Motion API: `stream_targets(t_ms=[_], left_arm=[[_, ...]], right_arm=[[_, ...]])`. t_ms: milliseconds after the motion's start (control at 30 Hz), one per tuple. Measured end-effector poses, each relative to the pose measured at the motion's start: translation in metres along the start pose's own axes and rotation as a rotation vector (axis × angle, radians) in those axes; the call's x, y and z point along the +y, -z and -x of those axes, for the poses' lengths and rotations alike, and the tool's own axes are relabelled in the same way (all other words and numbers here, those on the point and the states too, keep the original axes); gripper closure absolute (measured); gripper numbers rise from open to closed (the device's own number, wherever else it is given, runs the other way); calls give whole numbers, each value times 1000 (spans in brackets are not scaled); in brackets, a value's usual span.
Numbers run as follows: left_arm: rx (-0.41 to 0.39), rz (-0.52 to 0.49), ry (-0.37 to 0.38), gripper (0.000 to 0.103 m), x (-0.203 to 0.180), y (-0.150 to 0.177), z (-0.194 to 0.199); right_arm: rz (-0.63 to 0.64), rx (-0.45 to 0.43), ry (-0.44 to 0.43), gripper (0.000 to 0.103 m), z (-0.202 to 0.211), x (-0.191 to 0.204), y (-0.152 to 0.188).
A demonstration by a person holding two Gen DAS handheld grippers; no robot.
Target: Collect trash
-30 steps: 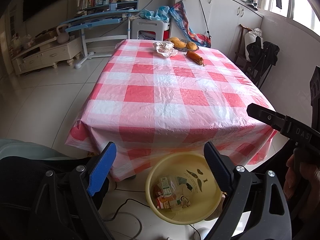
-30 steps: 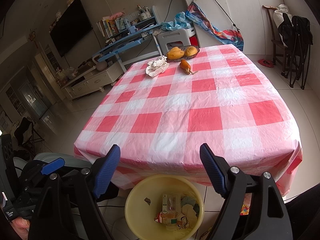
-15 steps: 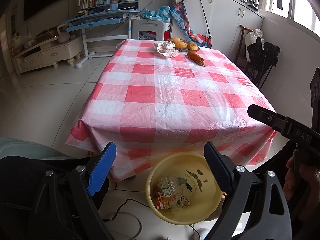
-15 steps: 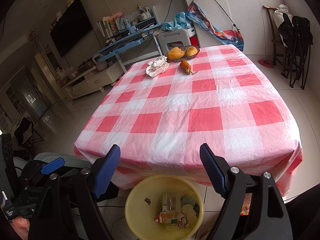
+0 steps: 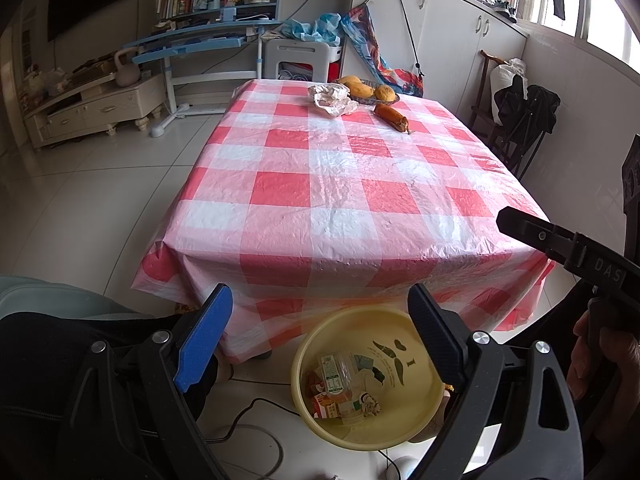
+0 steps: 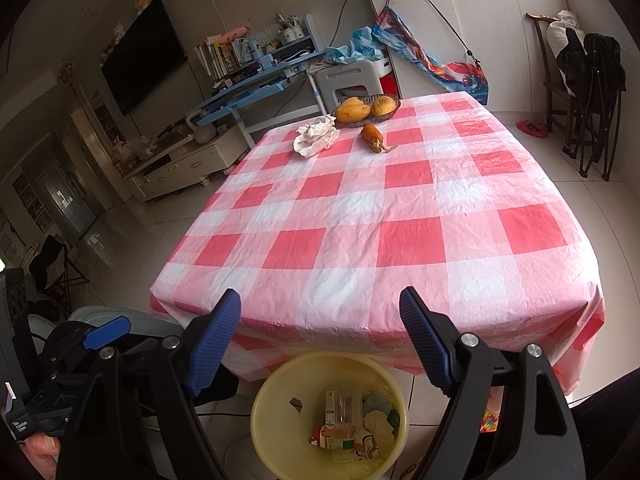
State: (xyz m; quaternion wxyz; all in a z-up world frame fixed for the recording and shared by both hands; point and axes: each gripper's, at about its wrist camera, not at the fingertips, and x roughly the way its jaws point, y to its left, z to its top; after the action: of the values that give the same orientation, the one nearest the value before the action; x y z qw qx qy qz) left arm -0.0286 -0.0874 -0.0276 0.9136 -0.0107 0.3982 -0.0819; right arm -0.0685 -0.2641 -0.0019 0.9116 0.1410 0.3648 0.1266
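1. The left gripper (image 5: 320, 328) has its jaws spread wide with nothing between them, and it hangs over the near edge of the table (image 5: 360, 208).
2. The right gripper (image 6: 320, 332) is likewise spread wide and empty, at the same near edge.
3. The crumpled paper (image 5: 332, 98), the only loose trash on the checked cloth, lies at the far end of the table, at about 12 o'clock from the left gripper's fingers and well apart from them.
4. In the right wrist view the same paper (image 6: 316, 136) lies at about 12 o'clock from the fingers, again well apart.
5. Just beside the paper, at its 2 o'clock, a shallow dish (image 6: 366, 114) holds yellow-orange fruit.
6. A lone orange root vegetable (image 6: 373, 136) lies on the cloth at the paper's 3 o'clock, apart from the dish.
7. A yellow basin (image 5: 404, 408) stands on the floor below the table's near edge, under the open fingers at their 6 o'clock.
8. The basin holds trash (image 6: 352, 424): a clear plastic bottle with a green label, cartons and scraps of paper.
9. A hand (image 5: 596, 352) shows at the right edge of the left wrist view, holding the right gripper's handle.
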Motion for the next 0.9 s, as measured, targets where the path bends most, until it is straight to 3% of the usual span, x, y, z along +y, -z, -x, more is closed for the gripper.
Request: stream_targets(t_ms=[900], left_arm=[[-2,2,0,17,0,1,0]], right_arm=[[27,-14,-12,25,-1,4,-8]])
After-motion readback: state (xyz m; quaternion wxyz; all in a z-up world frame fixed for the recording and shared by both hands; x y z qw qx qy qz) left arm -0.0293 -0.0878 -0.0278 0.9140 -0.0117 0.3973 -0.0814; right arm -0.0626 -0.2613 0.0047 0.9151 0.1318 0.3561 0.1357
